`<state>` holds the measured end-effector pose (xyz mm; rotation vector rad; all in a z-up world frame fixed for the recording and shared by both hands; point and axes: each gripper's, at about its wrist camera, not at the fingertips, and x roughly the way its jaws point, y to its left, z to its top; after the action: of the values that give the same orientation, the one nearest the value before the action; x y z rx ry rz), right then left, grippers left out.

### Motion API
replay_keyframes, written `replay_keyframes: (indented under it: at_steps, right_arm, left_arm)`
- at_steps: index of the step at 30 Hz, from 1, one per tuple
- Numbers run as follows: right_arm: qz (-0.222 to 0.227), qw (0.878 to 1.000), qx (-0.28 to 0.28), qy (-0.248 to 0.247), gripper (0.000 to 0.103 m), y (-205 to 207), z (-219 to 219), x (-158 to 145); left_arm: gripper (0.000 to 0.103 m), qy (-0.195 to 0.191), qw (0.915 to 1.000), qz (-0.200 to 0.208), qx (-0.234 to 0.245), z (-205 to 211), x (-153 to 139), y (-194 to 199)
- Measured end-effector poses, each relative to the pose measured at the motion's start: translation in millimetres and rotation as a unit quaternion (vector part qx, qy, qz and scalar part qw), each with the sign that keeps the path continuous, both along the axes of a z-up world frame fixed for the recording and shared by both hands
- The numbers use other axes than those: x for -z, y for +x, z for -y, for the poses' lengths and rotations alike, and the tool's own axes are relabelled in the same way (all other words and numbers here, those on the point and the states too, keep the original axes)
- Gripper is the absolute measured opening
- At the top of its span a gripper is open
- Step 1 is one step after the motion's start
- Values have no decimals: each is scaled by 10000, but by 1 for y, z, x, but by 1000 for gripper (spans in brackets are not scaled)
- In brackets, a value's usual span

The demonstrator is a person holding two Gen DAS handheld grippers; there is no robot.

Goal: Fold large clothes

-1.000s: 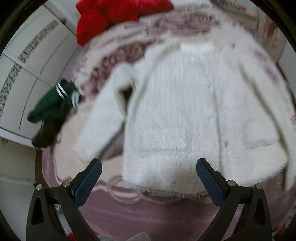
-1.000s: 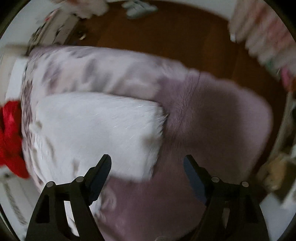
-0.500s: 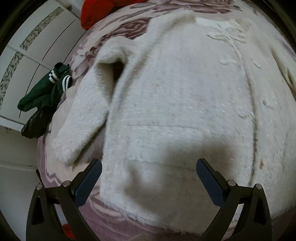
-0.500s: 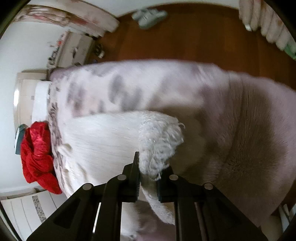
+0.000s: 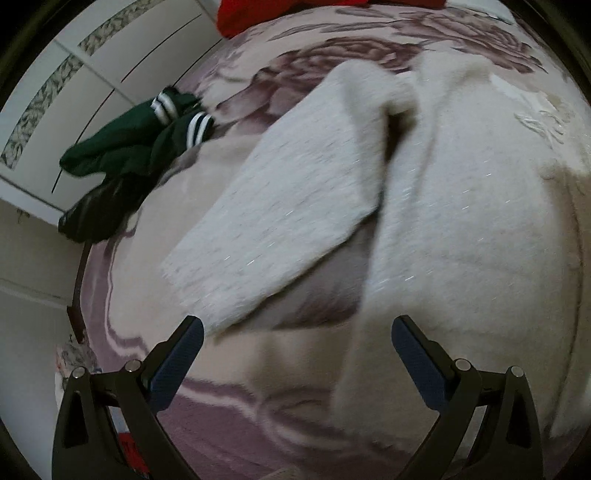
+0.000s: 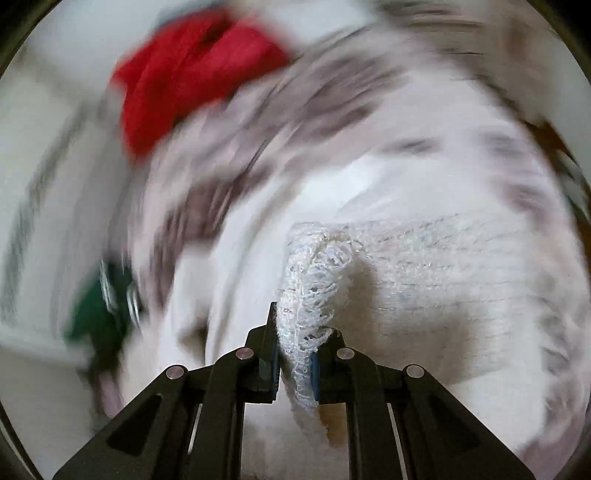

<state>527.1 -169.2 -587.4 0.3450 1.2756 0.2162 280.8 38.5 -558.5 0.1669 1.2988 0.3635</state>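
A fluffy white sweater [image 5: 461, 221] lies spread on a mauve flowered bedspread [image 5: 221, 424]. Its left sleeve [image 5: 280, 221] slants down toward the lower left. My left gripper [image 5: 295, 350] hangs open just above the bedspread, below the sleeve's cuff and left of the sweater's hem, with nothing between its fingers. In the right wrist view my right gripper [image 6: 295, 354] is shut on a bunched corner of the white sweater [image 6: 461, 273], and the knit edge hangs out between the pads. That view is heavily blurred.
A dark green garment with white stripes [image 5: 136, 155] lies at the bed's left edge, with a black piece under it. A red garment [image 5: 266, 14] sits at the far end, also the red garment [image 6: 195, 74] in the right view. White wardrobe doors [image 5: 92, 55] stand left.
My right gripper closed on the sweater's corner and has swung round with it. My left gripper, still open, moved lower and left, from over the sweater's body to below the sleeve.
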Motion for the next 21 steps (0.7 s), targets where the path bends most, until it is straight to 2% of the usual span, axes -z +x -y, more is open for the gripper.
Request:
replay_keyframes:
  at_steps: [1,3,5,7,10,14,16,18,19,20,21]
  right_arm:
    - [-273,9987,-416,-83,13,-1,-40,27]
    - [-628,9931,-932,-334,13,-21,-91,63]
    - [-874,9900,-997,-472,13,-42,-118,88]
    - [-949,9921,-688,-439,13,-40,-126,105]
    - [-880,9959,-104,-201,13,-29,-121,105]
    - [-79,9987,491,-106,13,8,-125,60]
    - [251,9979,590,-131,13,32,-141,48]
    - [321,9979,537,-142,14,58,-142,43]
    - [184,9990,400,-125,20,68,-140,48]
    - [-228,9995,164,110,20,80,-132,60]
    - [-735,9952,55,643,21,86,-115,73]
  left_arm:
    - [103,-3,10000,-16,-25,-5,2,-3]
    - [103,-69,9998,-100,-159,-20,9,-15]
    - [103,-154,9992,-247,-285,-29,17,-23]
    - [103,-197,9985,-321,-394,-36,23,-30]
    - [103,-127,9984,-295,-458,-39,24,-36]
    - [103,23,9982,-257,-544,-48,21,-41]
    - [103,167,9981,-172,-572,-49,16,-43]
    - [103,295,9976,-152,-613,-50,12,-46]
    - [103,315,9972,-180,-650,-48,12,-47]
    - [103,333,9970,-198,-667,-47,11,-47]
    - [103,346,9969,-198,-685,-45,10,-48]
